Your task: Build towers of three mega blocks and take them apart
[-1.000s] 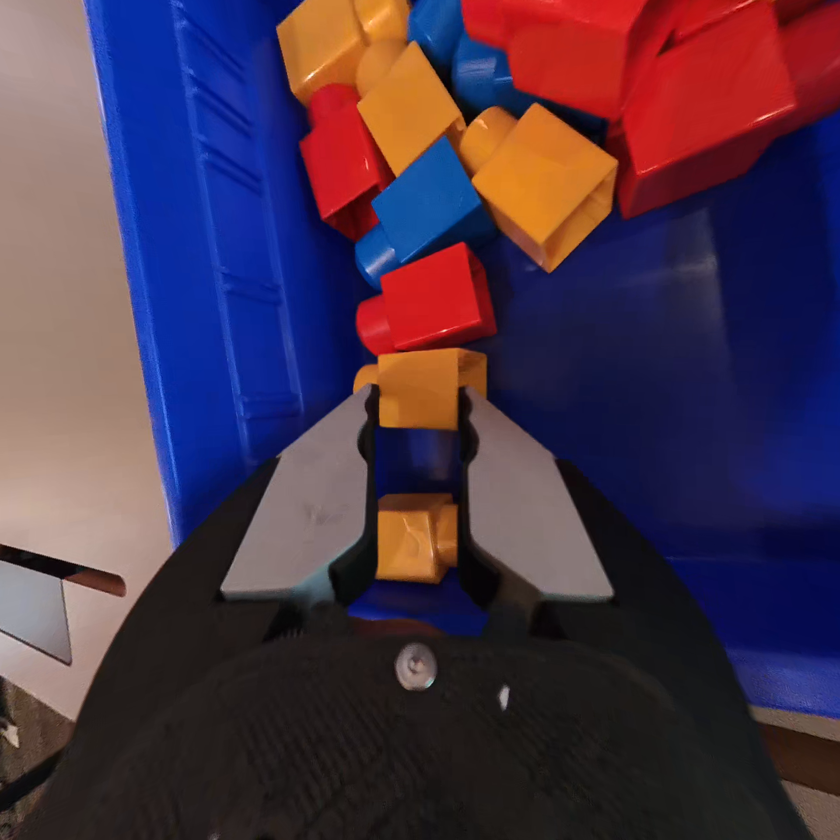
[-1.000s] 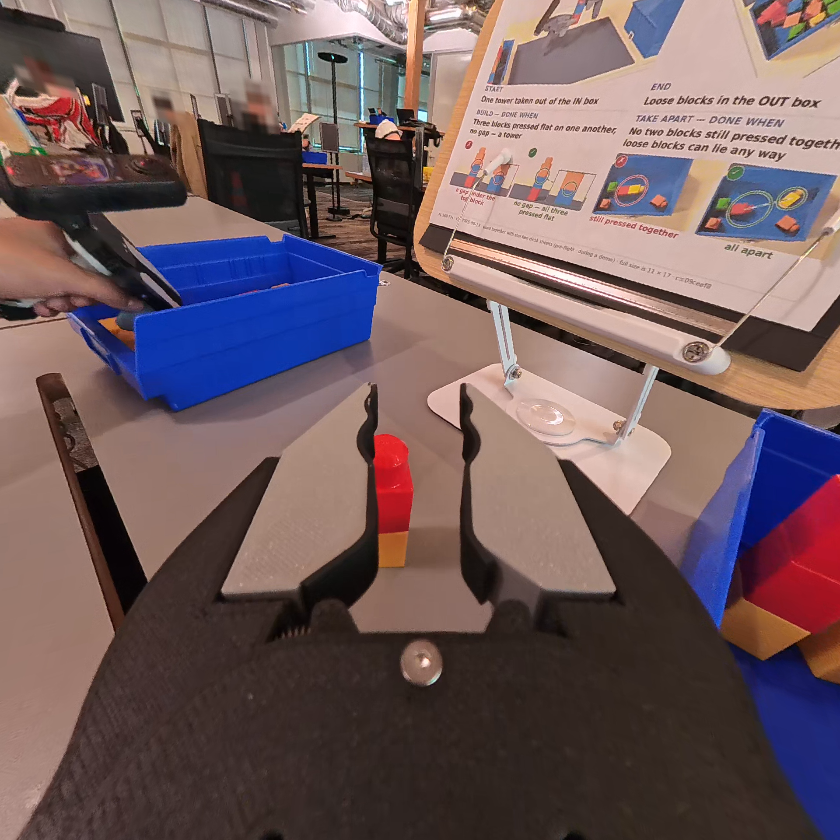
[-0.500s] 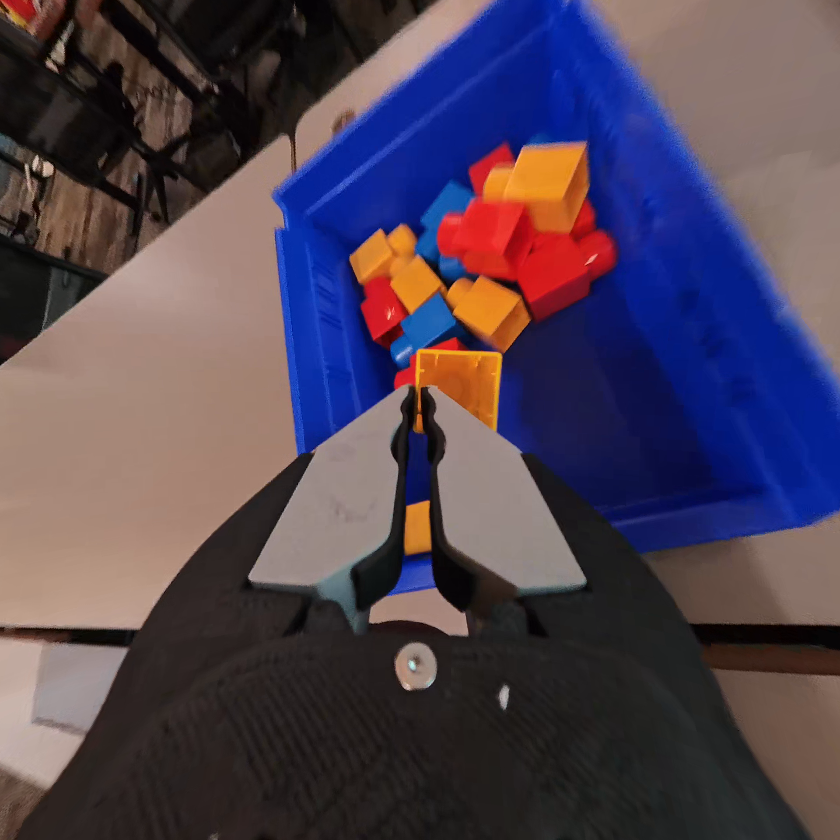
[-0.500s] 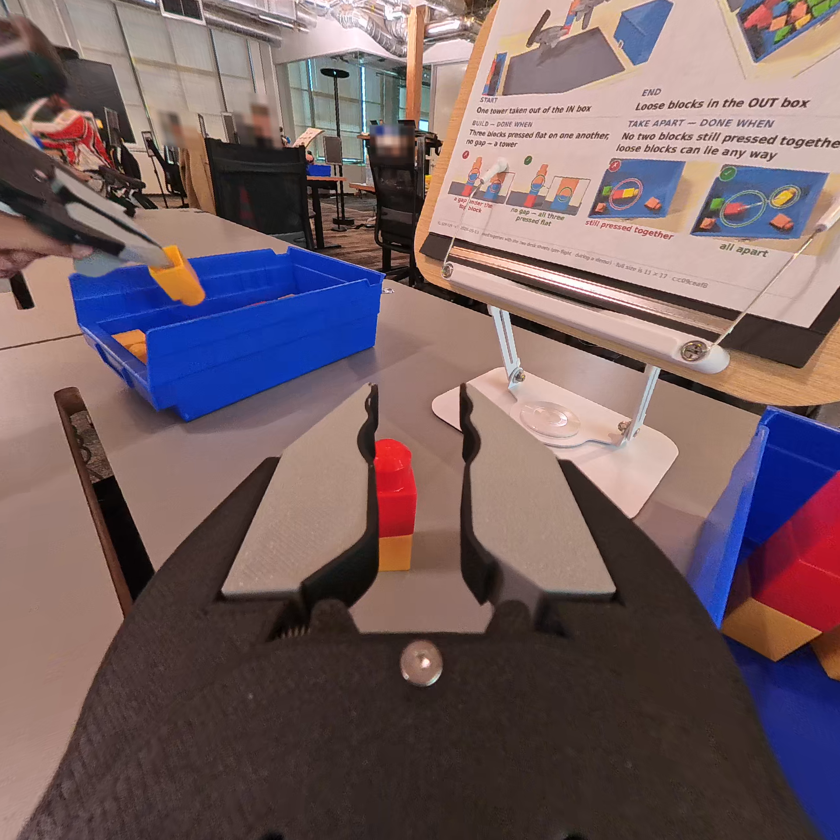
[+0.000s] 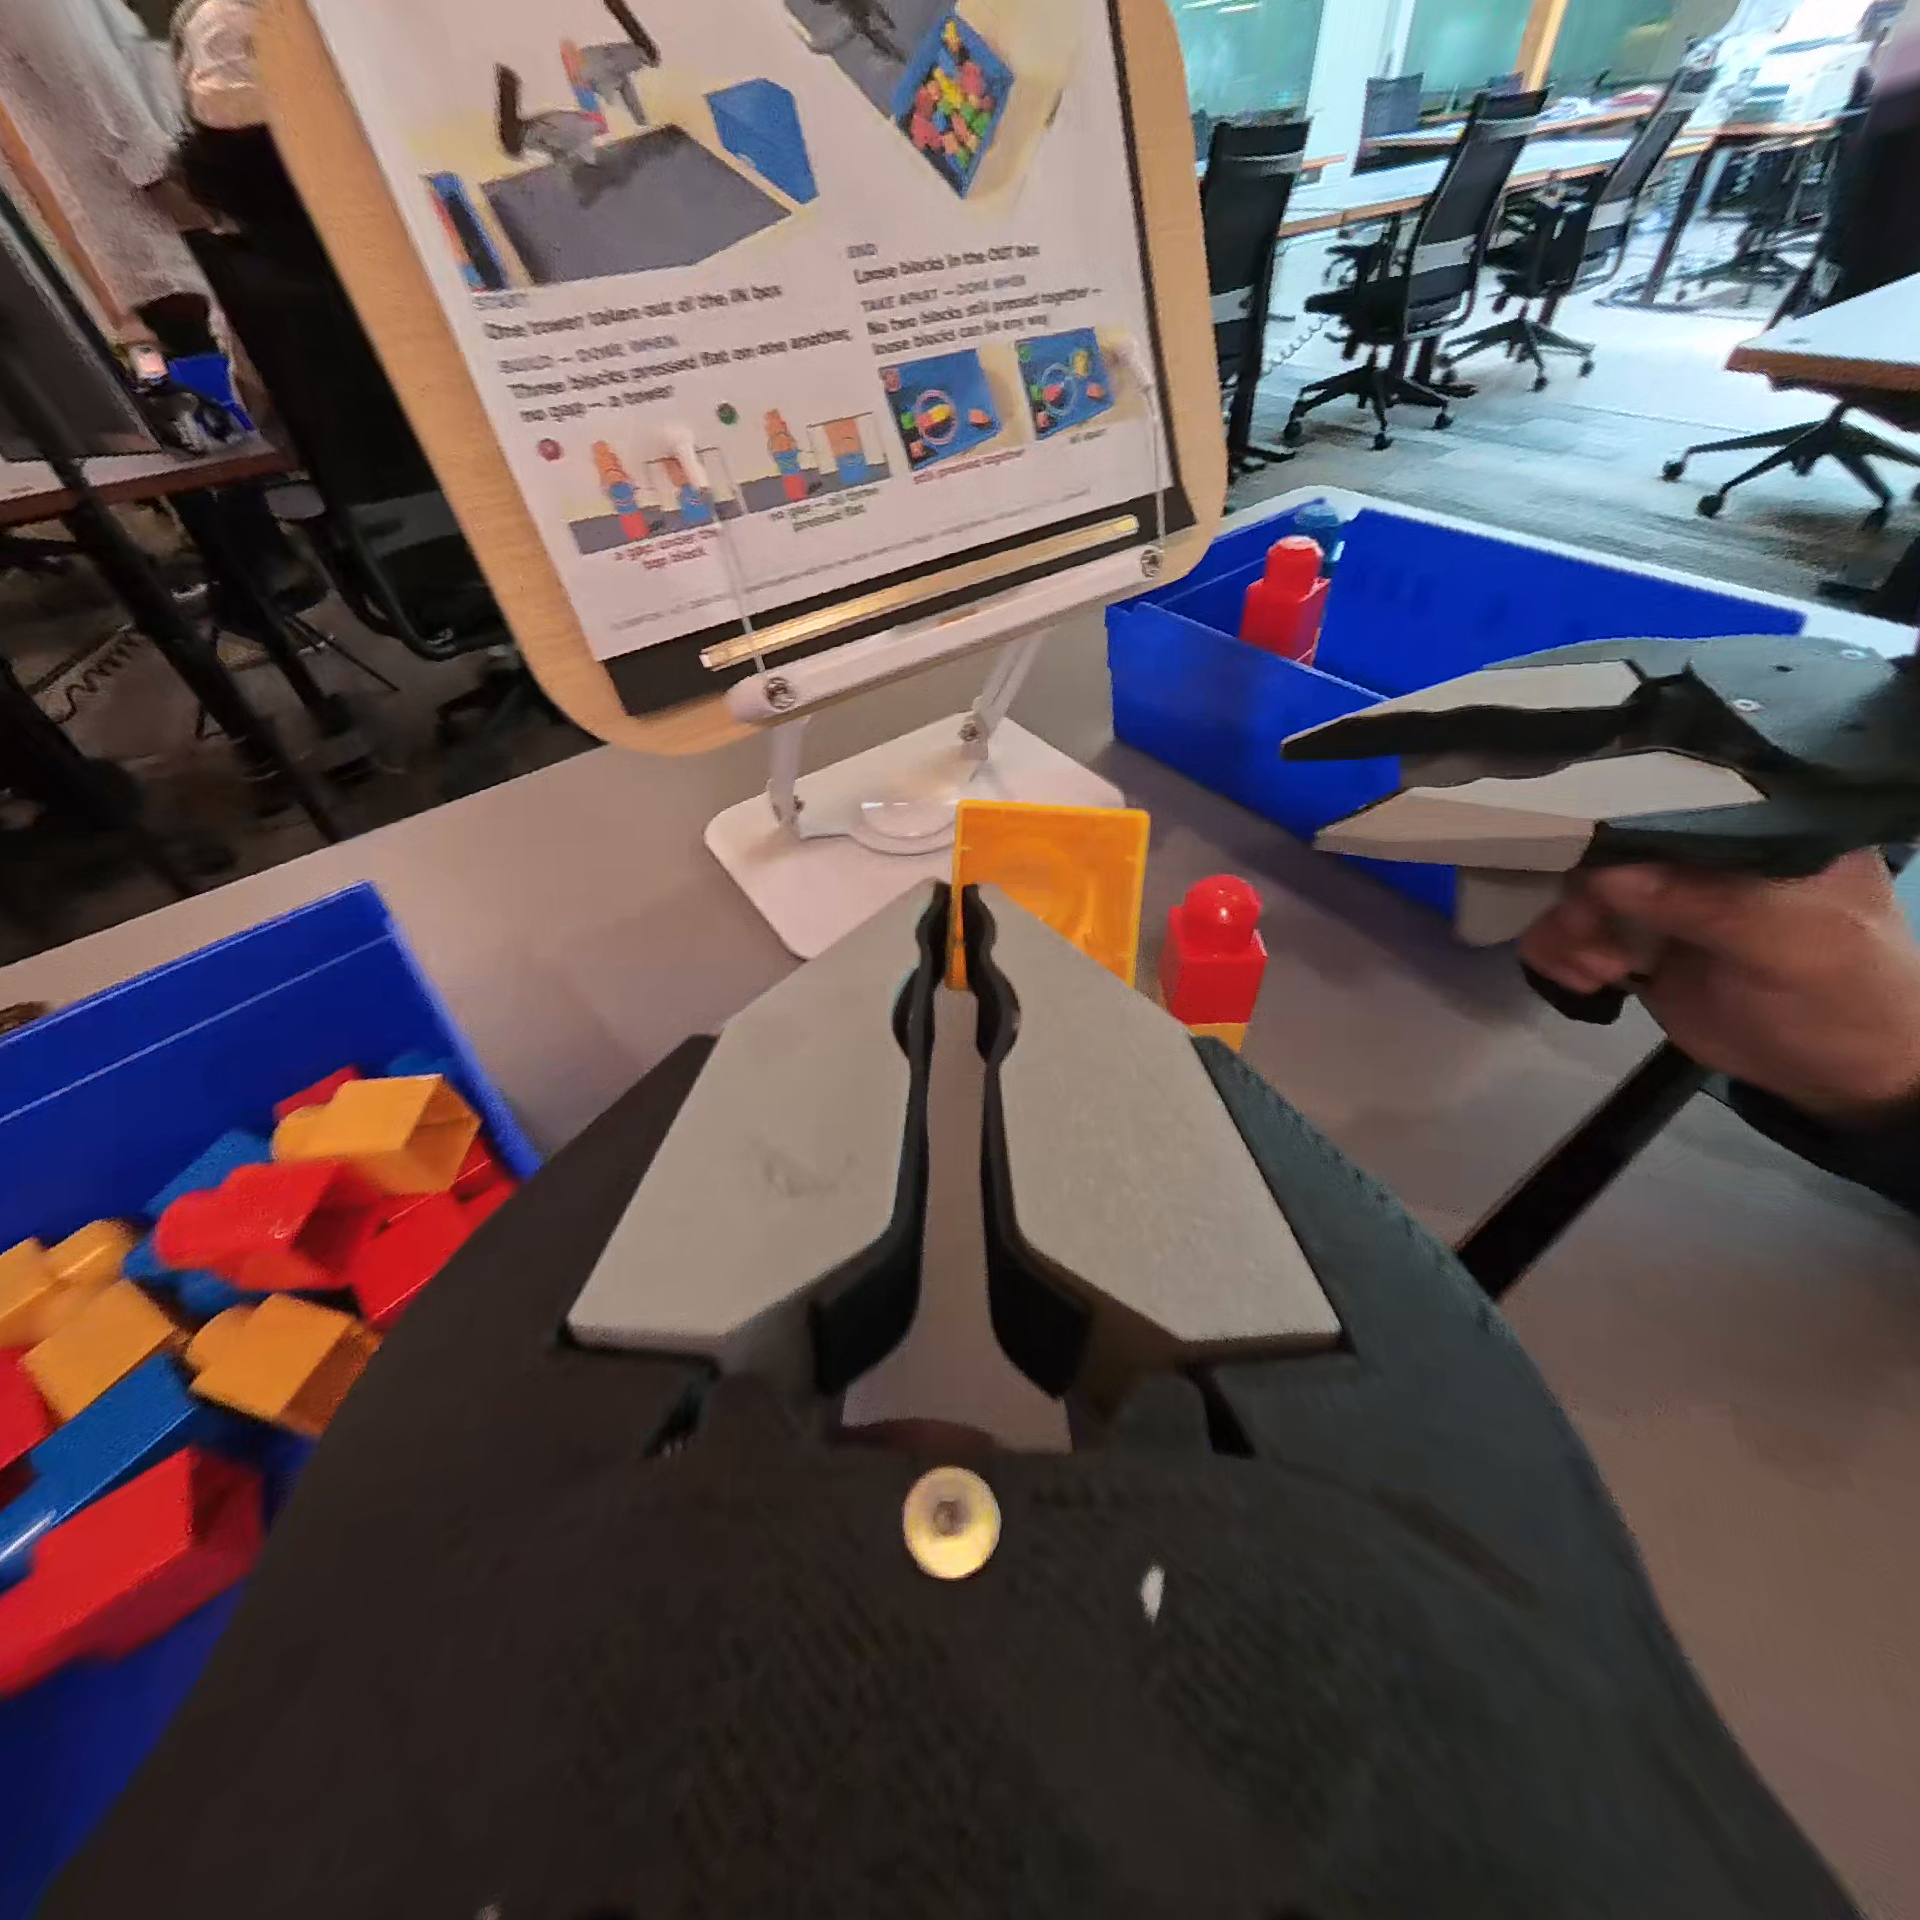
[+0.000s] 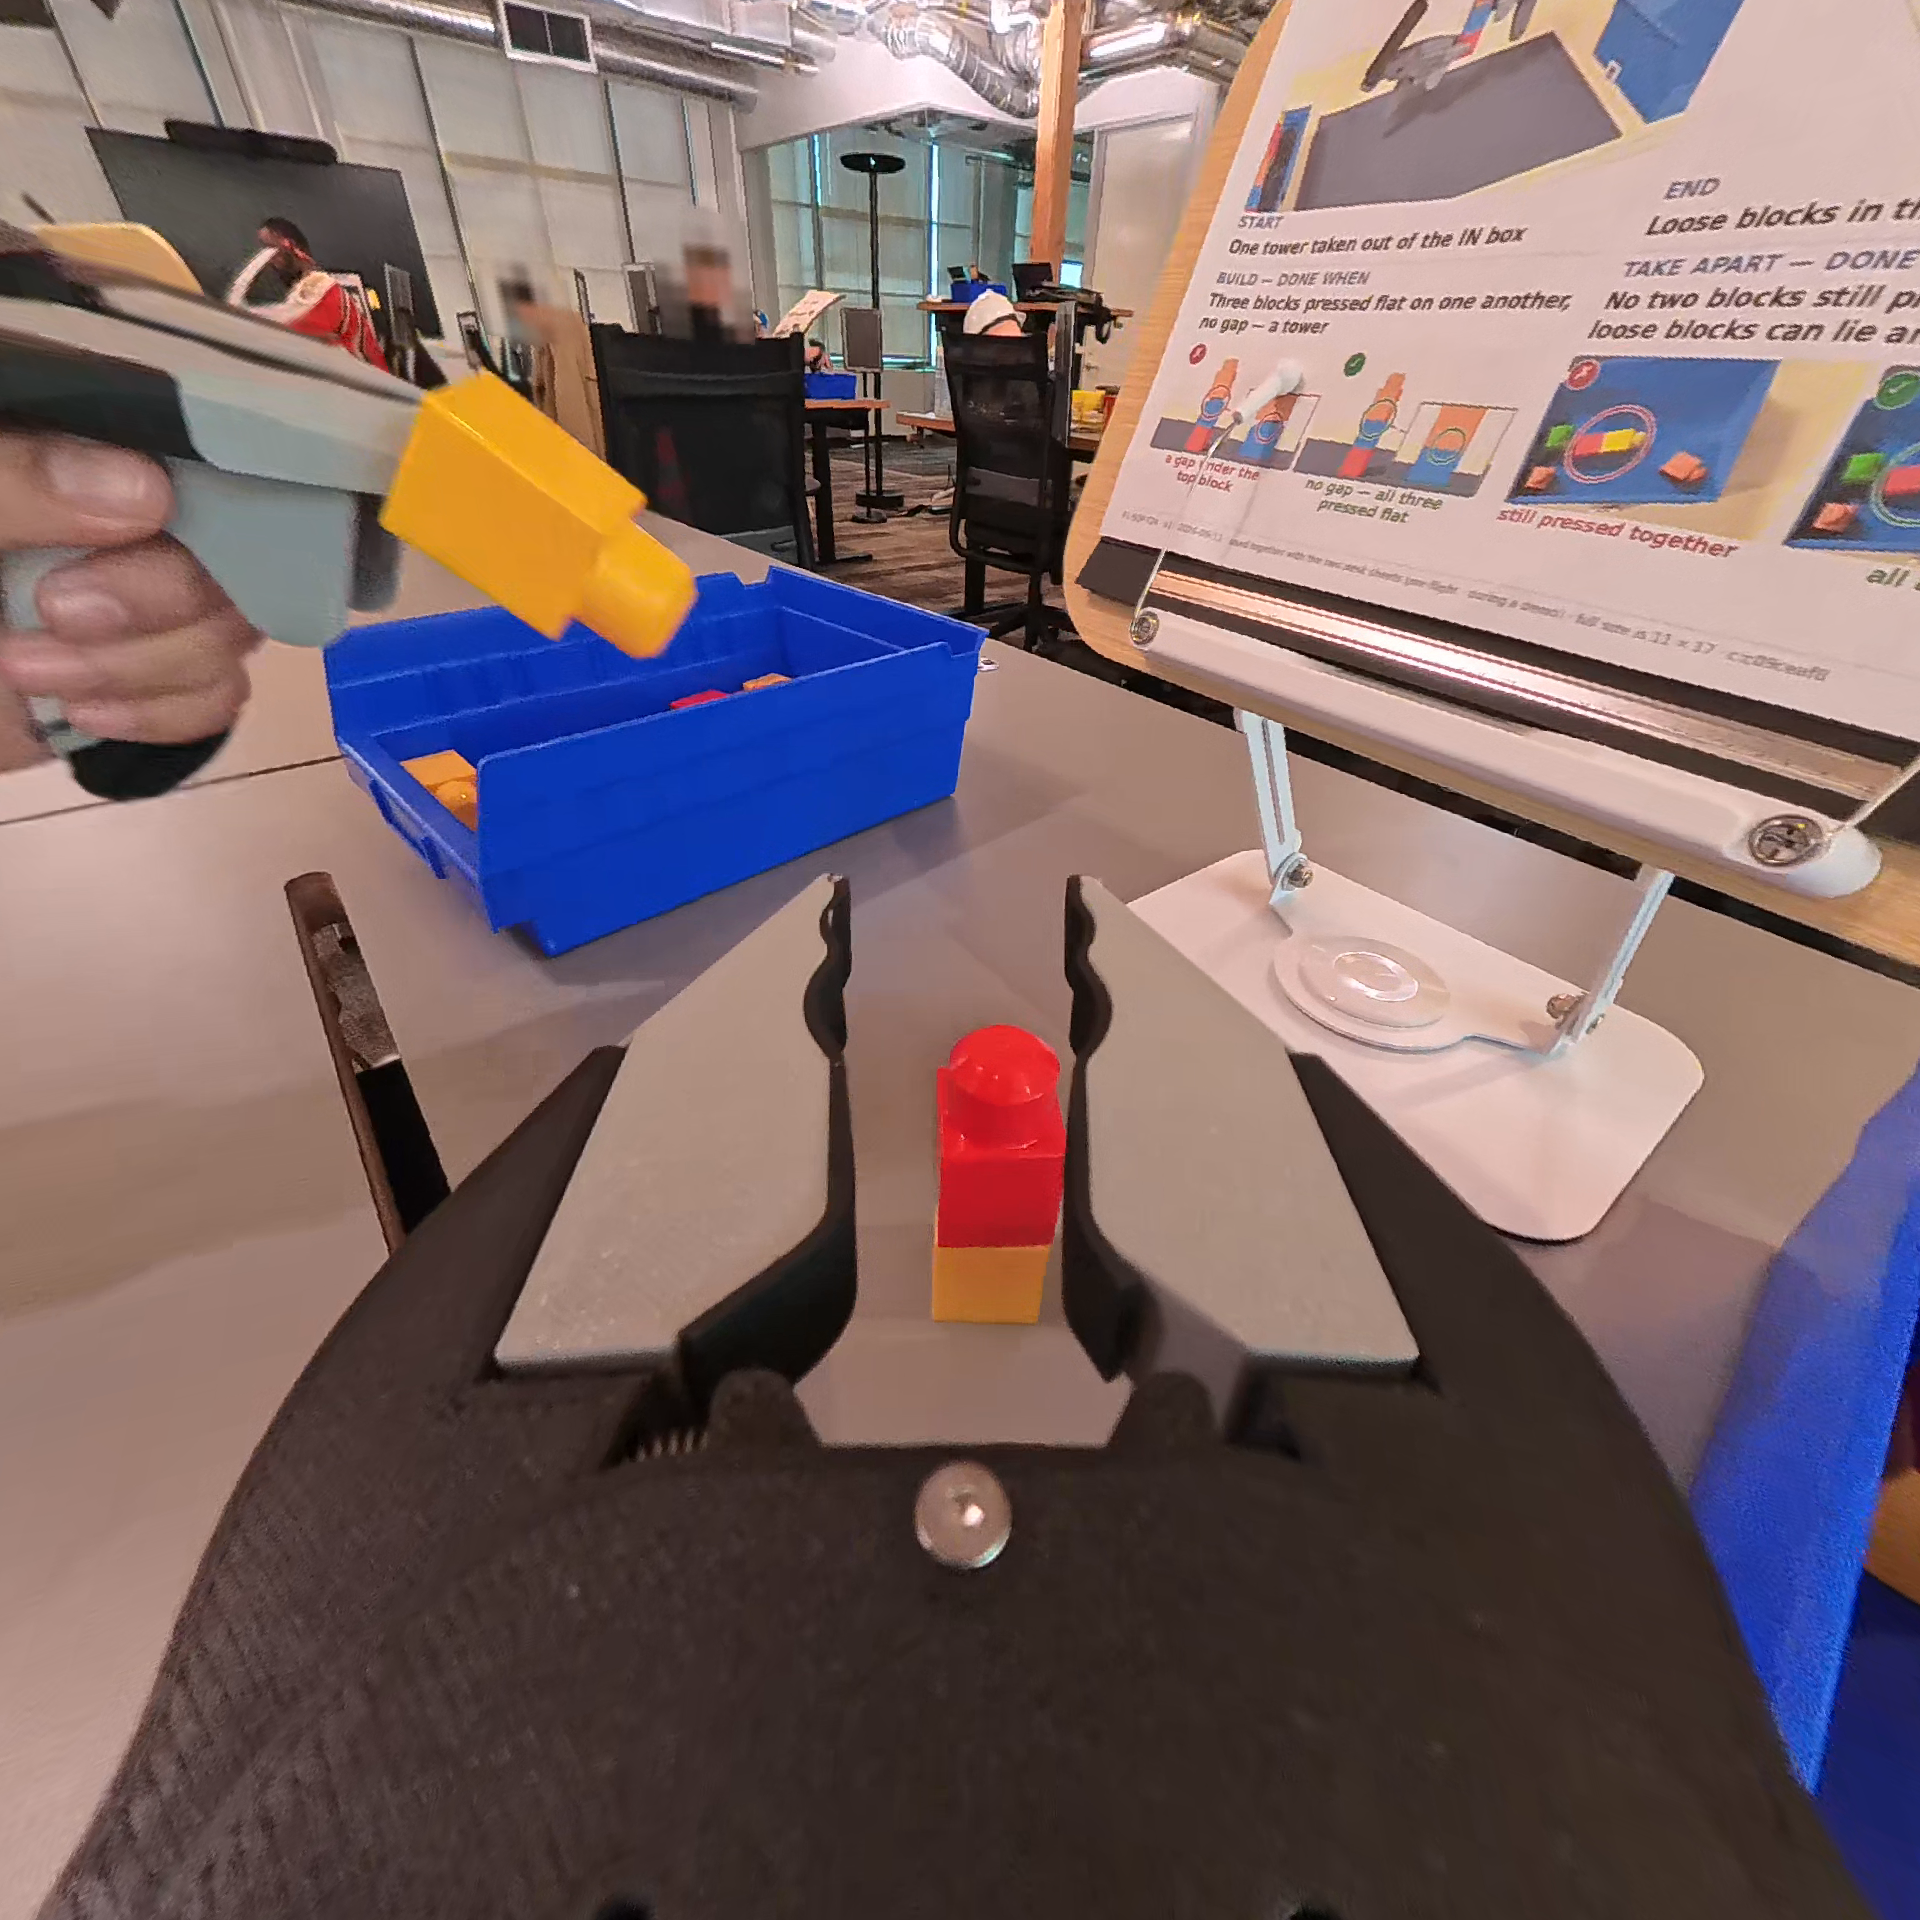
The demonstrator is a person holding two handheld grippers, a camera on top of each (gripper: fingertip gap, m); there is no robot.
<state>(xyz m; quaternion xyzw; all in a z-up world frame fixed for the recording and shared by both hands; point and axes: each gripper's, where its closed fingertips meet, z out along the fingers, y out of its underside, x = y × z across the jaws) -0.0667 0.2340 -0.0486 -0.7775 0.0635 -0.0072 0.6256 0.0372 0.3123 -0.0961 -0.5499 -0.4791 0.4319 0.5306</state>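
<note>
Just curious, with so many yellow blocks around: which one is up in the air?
The yellow block clamped in the left gripper. The other yellow ones lie in the blue bin or sit under the red block on the table.

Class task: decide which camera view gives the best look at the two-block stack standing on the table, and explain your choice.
The right wrist view: the two-block stack, red on yellow, stands whole and unobstructed between the open right gripper fingers. In the left wrist view the stack sits off-centre, its yellow base mostly hidden behind the left gripper.

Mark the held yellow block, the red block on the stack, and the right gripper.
yellow block [image 6: 514, 499], right wrist view, on its side face.
red block [image 6: 1000, 1169], right wrist view, on its front face.
right gripper [image 6: 951, 899], right wrist view, midway between fingertips.
</note>
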